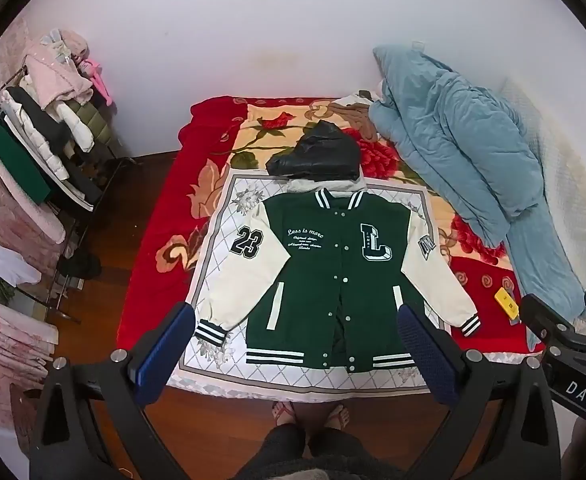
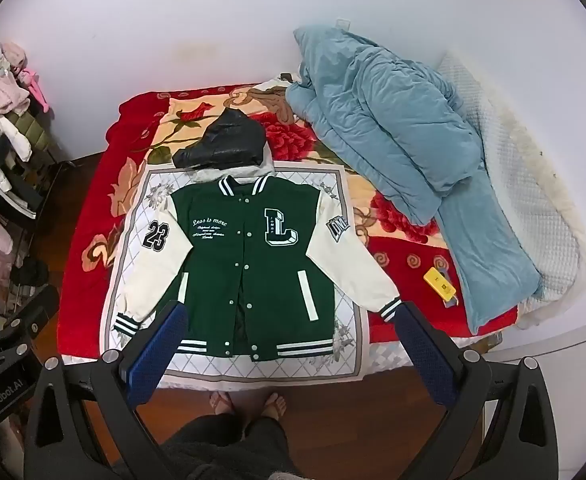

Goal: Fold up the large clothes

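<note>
Left wrist view shows both my hand-held grippers (image 1: 295, 354) spread above the varsity jacket (image 1: 333, 272); pinching one layer could drag it askew.

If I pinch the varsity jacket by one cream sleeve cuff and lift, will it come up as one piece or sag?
The jacket lies flat and limp, so it will probably sag and trail.
Its cream sleeve looks soft, so the cuff would likely rise first.
The body looks thick, so probably fairly heavy; both open grippers may be needed.
</note>
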`<action>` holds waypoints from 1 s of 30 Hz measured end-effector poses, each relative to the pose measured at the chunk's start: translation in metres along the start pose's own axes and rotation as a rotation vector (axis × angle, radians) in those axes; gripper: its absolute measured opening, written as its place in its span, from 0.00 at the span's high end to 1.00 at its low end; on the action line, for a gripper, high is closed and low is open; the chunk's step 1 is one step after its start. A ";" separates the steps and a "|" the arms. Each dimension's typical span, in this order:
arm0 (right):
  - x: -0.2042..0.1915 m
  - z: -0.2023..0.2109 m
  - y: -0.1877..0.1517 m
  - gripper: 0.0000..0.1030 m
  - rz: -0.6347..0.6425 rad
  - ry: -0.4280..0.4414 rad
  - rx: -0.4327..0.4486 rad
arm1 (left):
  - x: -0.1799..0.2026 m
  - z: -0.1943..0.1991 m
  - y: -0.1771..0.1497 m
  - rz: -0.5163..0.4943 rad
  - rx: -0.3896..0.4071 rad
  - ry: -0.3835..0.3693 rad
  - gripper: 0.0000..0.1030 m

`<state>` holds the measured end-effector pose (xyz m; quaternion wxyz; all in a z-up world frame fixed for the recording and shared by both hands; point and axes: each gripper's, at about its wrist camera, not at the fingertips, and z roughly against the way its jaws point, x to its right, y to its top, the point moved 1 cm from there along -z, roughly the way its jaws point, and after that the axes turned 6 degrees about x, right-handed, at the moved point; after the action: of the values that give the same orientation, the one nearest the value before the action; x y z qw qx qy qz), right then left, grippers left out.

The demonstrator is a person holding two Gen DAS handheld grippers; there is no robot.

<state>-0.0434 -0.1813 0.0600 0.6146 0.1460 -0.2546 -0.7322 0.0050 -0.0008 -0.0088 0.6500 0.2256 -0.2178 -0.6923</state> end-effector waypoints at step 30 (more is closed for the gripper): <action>0.002 0.005 0.002 0.00 0.010 -0.013 0.010 | 0.000 0.000 0.000 0.008 0.005 -0.014 0.00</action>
<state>-0.0452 -0.1827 0.0655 0.6160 0.1429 -0.2630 -0.7287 0.0050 -0.0004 -0.0083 0.6506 0.2218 -0.2250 -0.6906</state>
